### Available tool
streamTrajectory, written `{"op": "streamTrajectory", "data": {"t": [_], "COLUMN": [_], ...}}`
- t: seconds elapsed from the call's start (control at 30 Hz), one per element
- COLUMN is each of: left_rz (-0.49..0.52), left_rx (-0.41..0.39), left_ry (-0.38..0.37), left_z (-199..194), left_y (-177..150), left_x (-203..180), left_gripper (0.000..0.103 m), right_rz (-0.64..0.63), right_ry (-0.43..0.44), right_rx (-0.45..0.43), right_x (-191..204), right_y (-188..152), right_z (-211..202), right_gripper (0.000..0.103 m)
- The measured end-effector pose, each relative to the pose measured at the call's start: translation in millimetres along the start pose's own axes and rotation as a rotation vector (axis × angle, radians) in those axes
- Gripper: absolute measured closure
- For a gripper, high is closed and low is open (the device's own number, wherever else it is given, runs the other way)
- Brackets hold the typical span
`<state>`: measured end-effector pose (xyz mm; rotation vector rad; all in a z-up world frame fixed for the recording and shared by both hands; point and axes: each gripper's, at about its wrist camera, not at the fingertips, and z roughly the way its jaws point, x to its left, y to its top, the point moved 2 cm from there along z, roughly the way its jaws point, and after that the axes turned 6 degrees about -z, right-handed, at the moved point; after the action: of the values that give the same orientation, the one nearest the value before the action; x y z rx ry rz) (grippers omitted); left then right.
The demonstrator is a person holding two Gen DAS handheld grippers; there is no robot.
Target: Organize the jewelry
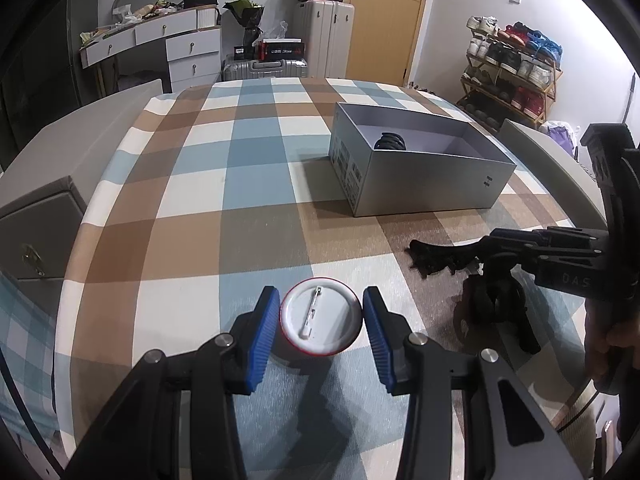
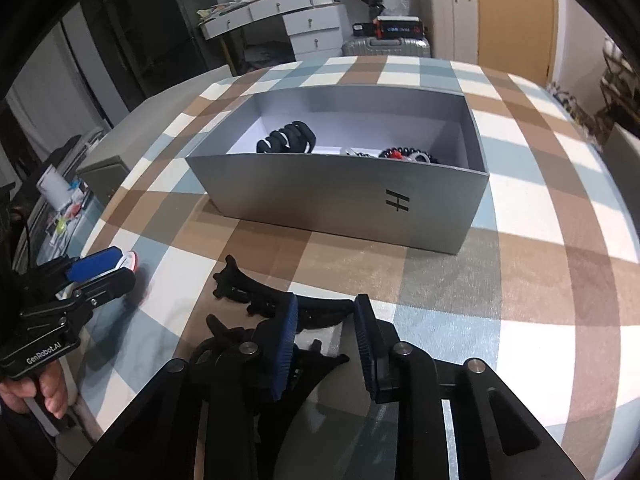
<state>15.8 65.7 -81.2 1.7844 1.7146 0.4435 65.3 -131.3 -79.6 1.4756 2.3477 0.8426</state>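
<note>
Now both grippers grip, with the open grey cardboard box (image 2: 340,196) waiting toward the far right of the checked bedspread (image 1: 192,184).

Left gripper (image 1: 322,320) has its blue pads pinched on the rim of the round white pin badge with a red edge (image 1: 322,316), pin side up, near the bedspread's near edge. Right gripper (image 2: 325,334) has its jaws narrowed around the black plastic claw hair clip (image 2: 256,292), just beside the badge; whether the pads truly bite is hard to tell. Best to squeeze the clip's spine, lift straight, clear the box's near wall, then release among the black coiled hair ties (image 2: 290,138).
</note>
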Motion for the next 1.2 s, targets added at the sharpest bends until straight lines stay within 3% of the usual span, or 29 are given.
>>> {"op": "streamTrajectory", "data": {"t": [0.07,0.1,0.17,0.5,0.53,0.6,0.63,0.8,1.03,1.2], "left_rz": [0.000,0.001,0.000,0.010,0.011,0.012,0.013,0.005,-0.010,-0.021], "left_rx": [-0.002,-0.003,-0.007,-0.015,-0.015,-0.013,-0.013,-0.008,-0.005,-0.013], "left_ry": [0.000,0.001,0.003,0.008,0.006,0.003,0.002,-0.005,-0.018,-0.029], "left_z": [0,0,-2,-7,-7,-8,-8,-9,-10,-11], "left_y": [0,0,-1,-1,-2,-2,-2,-4,-6,-6], "left_x": [0,0,1,-5,-6,-7,-7,-4,1,5], "left_gripper": [0.066,0.066,0.066,0.066,0.066,0.066,0.066,0.066,0.066,0.066], "right_rz": [0.010,0.020,0.055,0.074,0.069,0.059,0.058,0.051,-0.033,-0.029], "right_ry": [0.010,0.021,0.058,0.140,0.150,0.155,0.153,0.138,0.076,0.114], "right_rx": [-0.007,-0.014,-0.021,-0.003,0.010,0.076,0.108,0.225,0.274,0.325], "right_x": [-1,-2,-8,-7,-6,-1,0,9,30,35], "right_y": [0,0,0,9,11,17,18,29,39,42], "right_z": [-1,-2,-4,-6,-4,4,8,21,30,41], "right_gripper": [0.076,0.088,0.103,0.098,0.096,0.079,0.075,0.073,0.074,0.071]}}
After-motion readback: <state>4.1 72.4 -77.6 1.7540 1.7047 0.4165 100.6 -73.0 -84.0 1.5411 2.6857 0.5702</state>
